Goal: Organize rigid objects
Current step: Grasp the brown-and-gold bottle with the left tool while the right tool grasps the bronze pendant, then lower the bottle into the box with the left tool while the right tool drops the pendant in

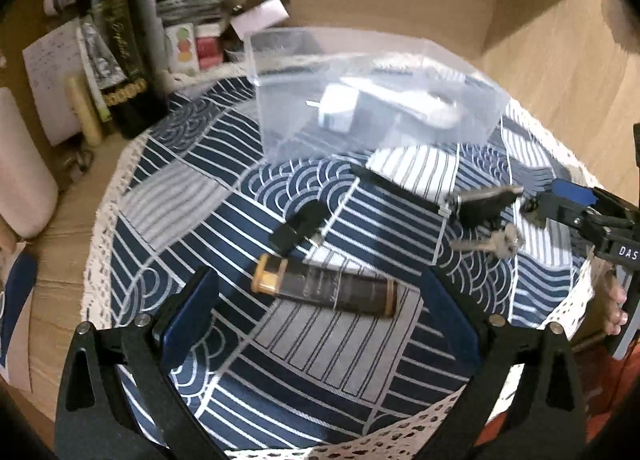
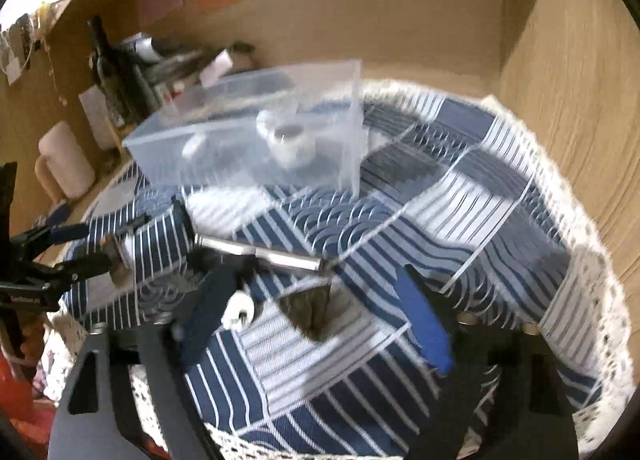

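Left wrist: clear rigid box [image 1: 376, 100] (boxy plastic).

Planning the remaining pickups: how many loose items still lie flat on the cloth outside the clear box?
2: a black USB stick near the cloth's middle, and a brown tube just in front of it, between the left gripper's fingers. A key bunch hangs from the right gripper.

Left wrist view: a dark cylindrical tube with amber cap [image 1: 326, 287] lies crosswise on the patterned blue-and-white cloth [image 1: 224, 188], just ahead of the jaws. Beyond it lies a small black rectangular device [image 1: 298, 226]; farther ahead stands a clear plastic box [image 1: 360, 100] holding a white plug adapter [image 1: 336, 110]. A bunch of keys [image 1: 486, 220] hangs right of the jaws.
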Motion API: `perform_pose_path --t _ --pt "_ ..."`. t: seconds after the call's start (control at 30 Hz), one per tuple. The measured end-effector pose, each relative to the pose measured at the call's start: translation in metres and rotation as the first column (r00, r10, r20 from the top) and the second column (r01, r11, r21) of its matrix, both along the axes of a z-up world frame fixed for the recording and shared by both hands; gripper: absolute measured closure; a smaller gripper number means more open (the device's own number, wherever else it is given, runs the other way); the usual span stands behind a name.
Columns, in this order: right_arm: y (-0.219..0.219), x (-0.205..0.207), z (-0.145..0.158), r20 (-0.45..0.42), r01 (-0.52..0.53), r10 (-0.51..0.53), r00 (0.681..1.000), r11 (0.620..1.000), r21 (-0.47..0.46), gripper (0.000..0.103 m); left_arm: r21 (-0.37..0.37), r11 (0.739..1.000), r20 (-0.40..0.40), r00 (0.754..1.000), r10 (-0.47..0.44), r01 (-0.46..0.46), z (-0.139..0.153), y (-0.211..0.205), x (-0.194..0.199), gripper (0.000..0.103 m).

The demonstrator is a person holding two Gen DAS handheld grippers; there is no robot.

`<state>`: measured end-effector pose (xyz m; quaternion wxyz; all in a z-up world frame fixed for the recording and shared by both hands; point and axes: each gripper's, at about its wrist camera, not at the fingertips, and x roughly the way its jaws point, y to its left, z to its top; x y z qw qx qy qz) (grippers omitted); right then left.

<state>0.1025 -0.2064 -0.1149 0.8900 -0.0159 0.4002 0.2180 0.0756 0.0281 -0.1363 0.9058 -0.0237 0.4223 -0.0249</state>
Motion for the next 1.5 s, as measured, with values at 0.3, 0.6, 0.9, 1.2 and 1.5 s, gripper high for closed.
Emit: perform_pose_path --t 0.3,0.6,0.9,1.2,1.5 --pt "0.011 -0.004 -0.011 -0.026 -0.047 0.046 0.999 0.998 -0.033 0.073 -0.026 1.000 -0.007 1.000 -0.002 0.002 -0.010 0.002 0.005 0.020" --pt "0.006 -0.005 0.019 0.053 -0.019 0.018 0.998 1.000 0.016 0.073 -0.033 0.999 0.068 0.998 -0.004 0.006 0.016 0.000 -0.003 0.021" --pt "0.022 0.006 0.065 0.186 -0.052 0.036 0.982 0.996 0.079 0.073 -0.045 0.999 0.218 0.976 0.026 -0.016 0.066 0.005 0.000 0.021" --pt "0.047 0.025 0.100 0.290 -0.089 0.063 0.955 0.993 0.076 0.073 -0.033 0.999 0.313 0.949 0.046 -0.037 0.104 0.008 0.022 0.021" --pt "0.071 0.053 0.113 0.327 -0.132 0.111 0.939 0.990 0.044 0.073 -0.029 0.998 0.325 0.944 0.061 -0.054 0.124 0.010 0.059 0.020"
